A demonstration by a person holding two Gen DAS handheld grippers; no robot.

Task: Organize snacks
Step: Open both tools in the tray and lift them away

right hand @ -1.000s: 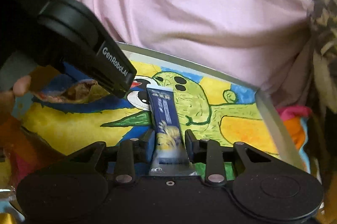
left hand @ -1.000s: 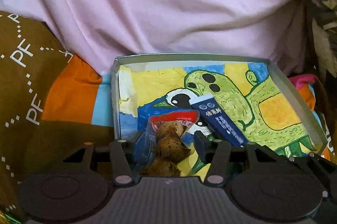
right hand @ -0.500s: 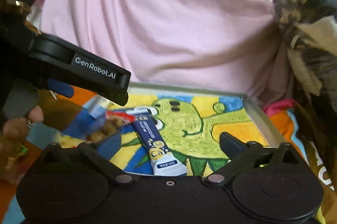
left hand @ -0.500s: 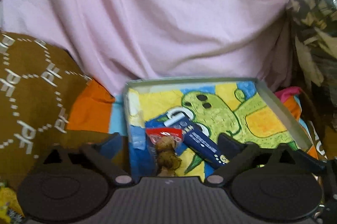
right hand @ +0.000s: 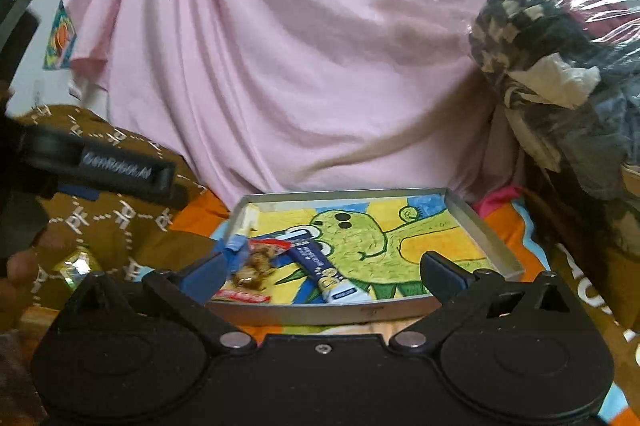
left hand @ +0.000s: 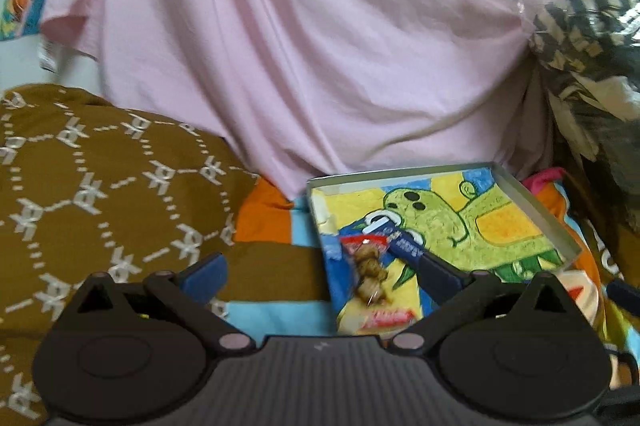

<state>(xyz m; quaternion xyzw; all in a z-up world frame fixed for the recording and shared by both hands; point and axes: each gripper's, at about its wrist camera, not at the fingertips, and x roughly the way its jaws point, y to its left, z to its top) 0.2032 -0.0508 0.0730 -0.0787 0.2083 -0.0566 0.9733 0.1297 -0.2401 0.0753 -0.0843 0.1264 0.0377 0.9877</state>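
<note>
Crinkly plastic snack pouch (right hand: 256,260) and blue snack stick (right hand: 320,266): light, slippery, lying touching in tray (right hand: 320,312), left half. Pinch mid-body. Left gripper (left hand: 322,276), right gripper (right hand: 322,272): wide, empty.

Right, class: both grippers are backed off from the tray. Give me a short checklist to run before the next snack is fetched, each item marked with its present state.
1. Left gripper open and empty: ok.
2. Right gripper open and empty: ok.
3. Clear snack pack lying inside the tray: ok.
4. Blue snack stick lying inside the tray: ok.
5. Free room in the tray's right half: ok.
6. Next snack located: cannot tell.
</note>
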